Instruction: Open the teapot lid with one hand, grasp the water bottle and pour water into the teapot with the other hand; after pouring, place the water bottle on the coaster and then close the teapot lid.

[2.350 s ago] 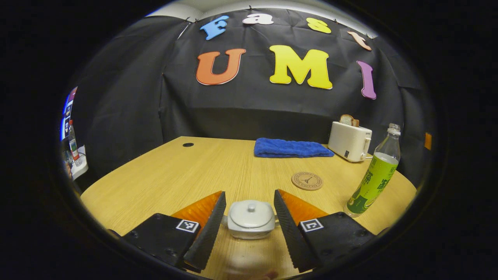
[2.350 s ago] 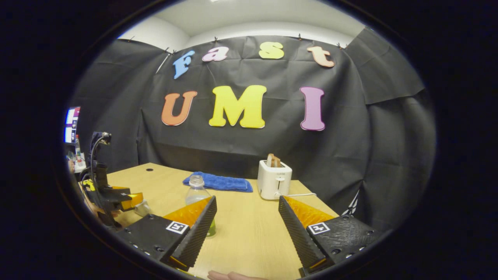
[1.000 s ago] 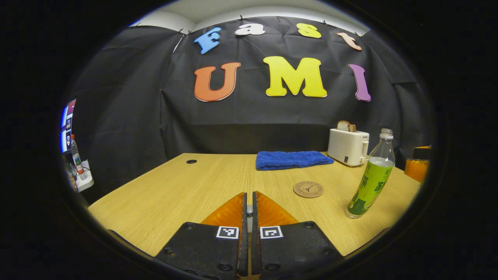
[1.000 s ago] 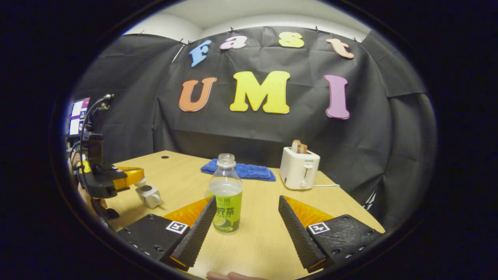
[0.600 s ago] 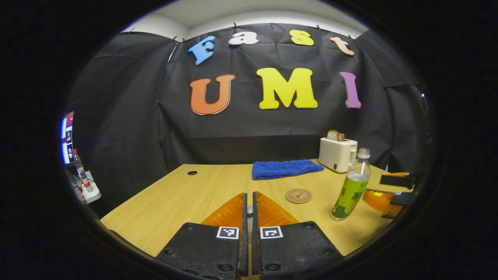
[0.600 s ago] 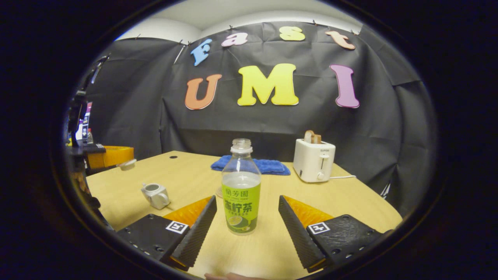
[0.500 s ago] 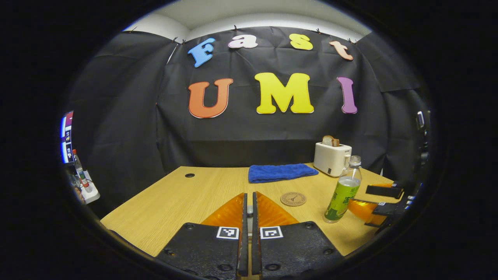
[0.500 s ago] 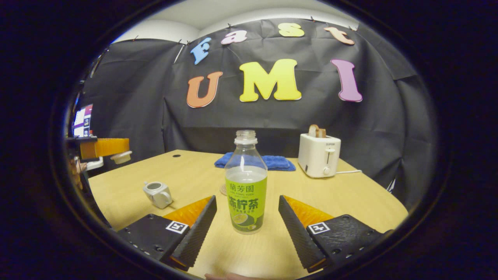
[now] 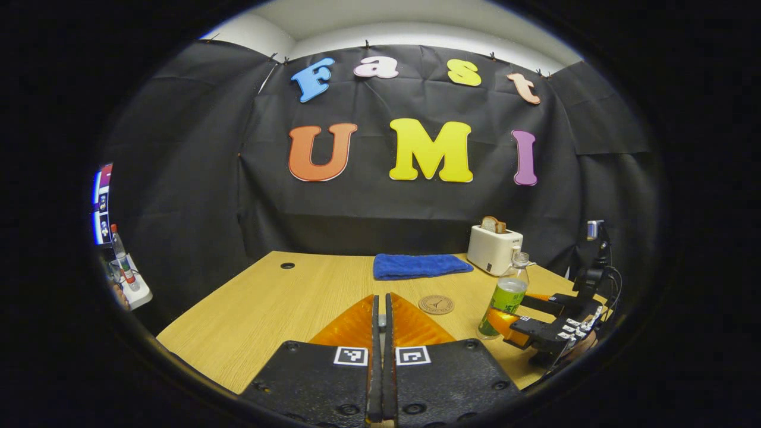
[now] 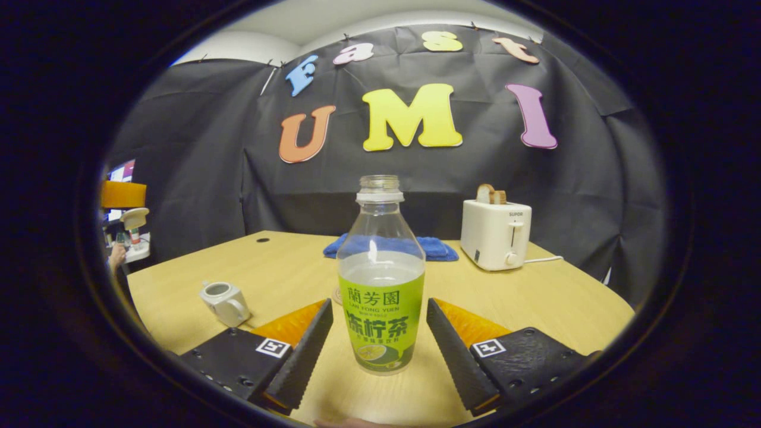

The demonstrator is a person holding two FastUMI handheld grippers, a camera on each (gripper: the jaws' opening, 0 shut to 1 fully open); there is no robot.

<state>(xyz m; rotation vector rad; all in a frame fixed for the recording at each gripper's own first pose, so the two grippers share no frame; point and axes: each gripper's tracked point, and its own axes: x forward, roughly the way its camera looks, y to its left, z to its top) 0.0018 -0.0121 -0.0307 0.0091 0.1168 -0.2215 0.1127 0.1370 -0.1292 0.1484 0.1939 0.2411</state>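
Right tool (image 10: 377,356) gapes around the uncapped, green-labelled clear plastic bottle (image 10: 380,279): light, squashy, sloshing; pinch the label band gently.

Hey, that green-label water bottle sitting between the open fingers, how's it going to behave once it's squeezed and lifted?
The water bottle is tall on a narrow base, so a nudge may tip it. It is uncapped and roughly half full, so tilting early would probably spill. Its clear thin walls look likely to dent under the right gripper.
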